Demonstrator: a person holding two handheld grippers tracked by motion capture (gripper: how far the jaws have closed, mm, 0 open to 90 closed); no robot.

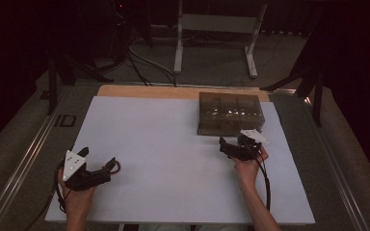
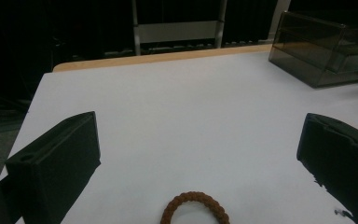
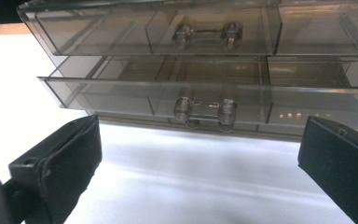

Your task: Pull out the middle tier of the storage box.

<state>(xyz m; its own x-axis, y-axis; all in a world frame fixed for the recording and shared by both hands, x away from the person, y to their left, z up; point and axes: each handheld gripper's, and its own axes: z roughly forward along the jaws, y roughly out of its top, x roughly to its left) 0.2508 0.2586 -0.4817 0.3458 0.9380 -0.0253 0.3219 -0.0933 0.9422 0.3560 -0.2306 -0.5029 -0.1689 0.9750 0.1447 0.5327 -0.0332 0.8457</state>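
Note:
A smoky clear drawer box [image 1: 229, 113] stands at the back right of the white sheet [image 1: 173, 159]. In the right gripper view its lower drawer [image 3: 121, 95] is pulled out a little, with its clear handle [image 3: 205, 112] facing me; the upper drawer's handle [image 3: 207, 32] sits flush above. My right gripper [image 1: 232, 141] is just in front of the box, open [image 3: 200, 126], with nothing between the jaws. My left gripper [image 1: 99, 156] rests at the front left, open [image 2: 200, 126]. A brown braided bracelet [image 2: 195, 207] lies on the sheet between its jaws, untouched, and also shows beside the gripper [image 1: 115, 167].
The sheet covers a wooden tabletop [image 1: 144, 91] whose far edge shows. Beyond it are cables [image 1: 144, 62] and a white stand's legs [image 1: 214, 43] on the floor. The box [image 2: 326, 46] sits off to the right of the left gripper.

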